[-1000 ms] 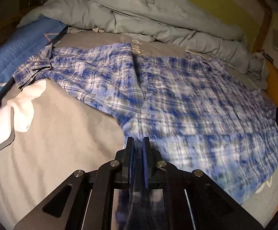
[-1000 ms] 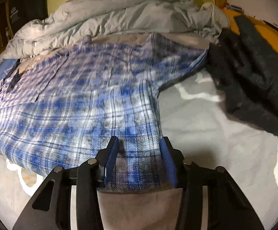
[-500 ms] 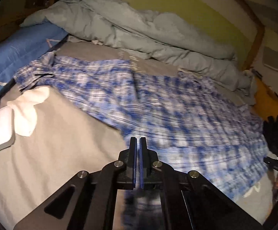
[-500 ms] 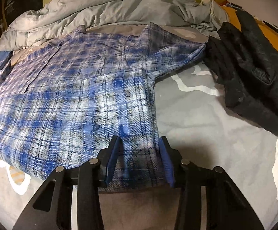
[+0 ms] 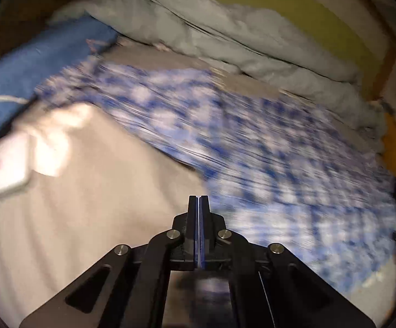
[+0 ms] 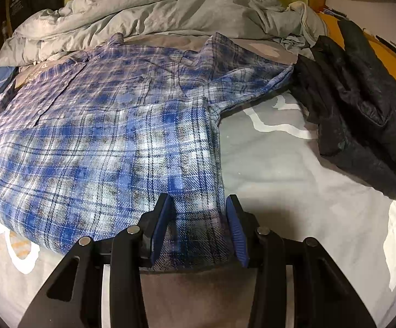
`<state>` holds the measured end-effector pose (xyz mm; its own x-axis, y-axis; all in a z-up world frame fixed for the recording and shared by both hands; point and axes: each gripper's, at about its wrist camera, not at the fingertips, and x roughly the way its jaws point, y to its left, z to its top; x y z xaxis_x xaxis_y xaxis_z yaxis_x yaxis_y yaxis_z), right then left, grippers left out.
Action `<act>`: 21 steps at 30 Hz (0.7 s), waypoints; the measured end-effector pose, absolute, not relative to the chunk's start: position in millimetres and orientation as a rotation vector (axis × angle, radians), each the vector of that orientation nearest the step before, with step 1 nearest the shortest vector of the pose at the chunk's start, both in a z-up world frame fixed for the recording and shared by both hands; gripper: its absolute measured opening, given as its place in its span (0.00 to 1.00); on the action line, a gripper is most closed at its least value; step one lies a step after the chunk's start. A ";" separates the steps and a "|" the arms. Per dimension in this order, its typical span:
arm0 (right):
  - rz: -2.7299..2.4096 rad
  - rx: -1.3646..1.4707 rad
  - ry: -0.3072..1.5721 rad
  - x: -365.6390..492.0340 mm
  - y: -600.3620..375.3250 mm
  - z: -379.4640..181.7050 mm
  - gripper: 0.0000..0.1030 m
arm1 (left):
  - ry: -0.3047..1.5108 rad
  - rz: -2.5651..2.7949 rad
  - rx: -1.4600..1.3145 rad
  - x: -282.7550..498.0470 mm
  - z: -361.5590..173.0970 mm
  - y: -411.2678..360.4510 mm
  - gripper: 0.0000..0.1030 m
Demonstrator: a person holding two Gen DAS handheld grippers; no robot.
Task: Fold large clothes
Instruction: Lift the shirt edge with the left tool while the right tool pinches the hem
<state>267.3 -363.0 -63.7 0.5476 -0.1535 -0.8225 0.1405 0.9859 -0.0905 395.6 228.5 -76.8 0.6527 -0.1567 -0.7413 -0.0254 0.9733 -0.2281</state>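
A blue and white plaid shirt [image 6: 110, 136] lies spread flat on the grey bed sheet [image 6: 279, 169]. It also shows, blurred, in the left wrist view [image 5: 252, 142]. My right gripper [image 6: 199, 207] is open, its jaws on either side of the shirt's near right hem corner. My left gripper [image 5: 198, 202] is shut, at the shirt's near left edge; blurred plaid cloth shows below the fingers, but I cannot tell if it is pinched.
A rumpled grey duvet [image 6: 157, 8] lies behind the shirt. A black jacket [image 6: 361, 104] lies at the right. A white sock [image 5: 58, 136] and a white flat device [image 5: 1, 169] lie left of the shirt, next to a blue pillow [image 5: 34, 57].
My left gripper has closed fully and is moving fast, blurring its view. My right gripper stays open over the hem and has edged slightly closer.
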 end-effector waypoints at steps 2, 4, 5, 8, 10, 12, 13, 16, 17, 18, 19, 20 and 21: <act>-0.175 -0.019 0.976 267.5 -362.9 -63.7 0.39 | 0.873 -0.117 -0.281 395.8 -79.2 238.1 0.01; -0.174 -0.017 0.976 267.4 -362.7 -63.5 0.39 | 0.874 -0.179 -0.305 393.3 -78.7 238.9 0.01; -0.173 -0.015 0.976 267.3 -362.9 -63.5 0.39 | 0.861 -0.181 -0.282 389.8 -75.2 235.1 0.01; -0.174 -0.011 0.975 267.3 -363.0 -63.5 0.39 | 0.825 -0.201 -0.217 385.7 -65.7 220.3 0.05; -0.175 -0.013 0.974 267.2 -363.6 -63.4 0.39 | 0.819 -0.229 -0.217 386.0 -62.7 213.2 0.16; -0.176 -0.012 0.974 266.7 -363.8 -63.4 0.40 | 0.829 -0.224 -0.216 391.6 -63.1 209.0 0.42; -0.176 -0.011 0.974 266.6 -364.1 -63.4 0.40 | 0.837 -0.217 -0.222 394.8 -64.3 208.8 0.49; -0.178 -0.013 0.974 266.6 -364.4 -63.9 0.41 | 0.877 -0.184 -0.260 406.4 -73.5 212.4 0.52; -0.179 -0.016 0.974 266.6 -363.8 -63.7 0.41 | 0.896 -0.174 -0.274 410.4 -79.6 215.1 0.52; -0.180 -0.020 0.973 266.5 -363.4 -63.9 0.41 | 0.906 -0.173 -0.281 411.6 -83.0 216.4 0.52; -0.180 -0.023 0.973 266.6 -363.0 -63.8 0.41 | 0.917 -0.178 -0.293 412.6 -87.6 217.9 0.48; -0.181 -0.025 0.974 266.9 -362.8 -63.8 0.41 | 0.928 -0.196 -0.313 412.8 -92.0 219.6 0.29; -0.181 -0.027 0.974 267.1 -362.6 -63.8 0.41 | 0.936 -0.220 -0.334 412.6 -94.3 220.5 0.12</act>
